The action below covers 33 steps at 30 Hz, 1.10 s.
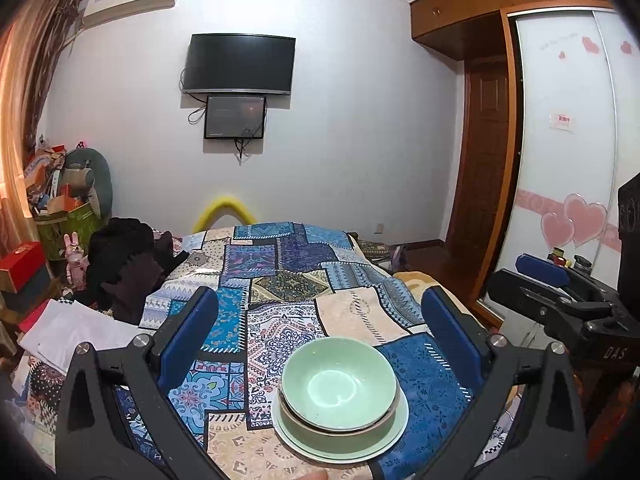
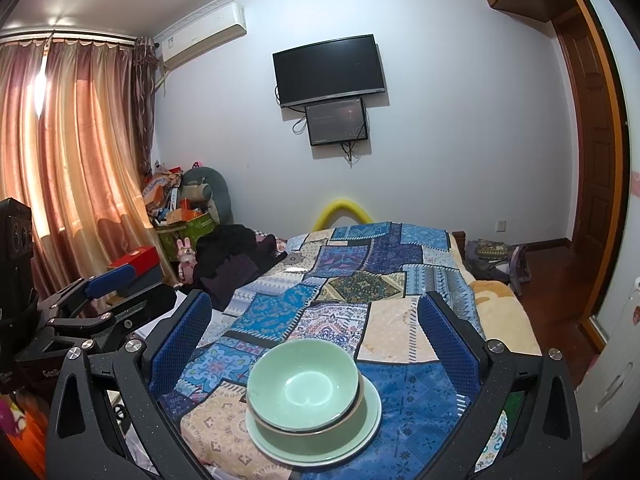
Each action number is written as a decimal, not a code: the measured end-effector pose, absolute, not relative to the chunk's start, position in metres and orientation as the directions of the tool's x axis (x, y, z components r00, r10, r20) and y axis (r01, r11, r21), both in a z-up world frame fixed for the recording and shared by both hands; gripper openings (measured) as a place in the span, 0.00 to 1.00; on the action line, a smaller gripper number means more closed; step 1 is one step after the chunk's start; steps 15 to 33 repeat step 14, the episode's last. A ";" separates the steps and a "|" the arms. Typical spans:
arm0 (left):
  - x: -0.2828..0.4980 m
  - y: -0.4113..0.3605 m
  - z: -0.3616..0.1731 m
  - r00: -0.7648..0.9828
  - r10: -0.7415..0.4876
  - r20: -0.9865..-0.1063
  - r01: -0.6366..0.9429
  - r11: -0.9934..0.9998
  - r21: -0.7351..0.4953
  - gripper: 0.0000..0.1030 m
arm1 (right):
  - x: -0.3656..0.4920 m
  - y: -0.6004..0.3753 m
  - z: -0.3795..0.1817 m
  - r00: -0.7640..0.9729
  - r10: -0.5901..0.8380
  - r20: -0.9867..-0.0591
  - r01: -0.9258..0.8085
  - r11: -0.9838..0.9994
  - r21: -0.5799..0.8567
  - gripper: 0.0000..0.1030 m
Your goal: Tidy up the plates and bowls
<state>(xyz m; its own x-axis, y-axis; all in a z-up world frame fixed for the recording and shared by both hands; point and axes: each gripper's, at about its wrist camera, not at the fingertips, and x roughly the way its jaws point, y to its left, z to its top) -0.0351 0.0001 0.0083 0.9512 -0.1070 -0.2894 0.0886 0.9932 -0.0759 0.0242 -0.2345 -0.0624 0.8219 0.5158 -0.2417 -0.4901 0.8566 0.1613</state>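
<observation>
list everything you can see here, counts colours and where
bowls: two, pale green, nested on the plate
plate: one, pale green, on the patchwork cloth
patchwork cloth: one, blue and cream, over the bed
tv: one, black, on the wall
small screen: one, dark, below the tv
curtains: pink-orange, left window
dark clothes: one pile, left of the cloth
left gripper: open, above the stack
right gripper: open, above the stack

I see a pale green bowl (image 1: 339, 384) nested upright inside a darker olive bowl (image 1: 316, 434), and both sit stacked on a pale green plate (image 1: 394, 426). The stack rests flat on the patchwork bedspread (image 1: 280, 280), near the bed's close end, all empty.
</observation>
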 end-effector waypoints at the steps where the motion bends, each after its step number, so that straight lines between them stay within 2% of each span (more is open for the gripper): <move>1: -0.035 0.000 0.008 0.951 -0.106 -0.290 0.087 0.993 -0.077 1.00 | 0.025 -0.235 -0.062 0.822 0.516 -0.243 -0.490 0.857 0.161 1.00; 33: -0.031 -0.002 0.005 0.943 -0.116 -0.311 0.093 0.992 -0.090 1.00 | 0.028 -0.234 -0.063 0.817 0.516 -0.256 -0.489 0.856 0.165 1.00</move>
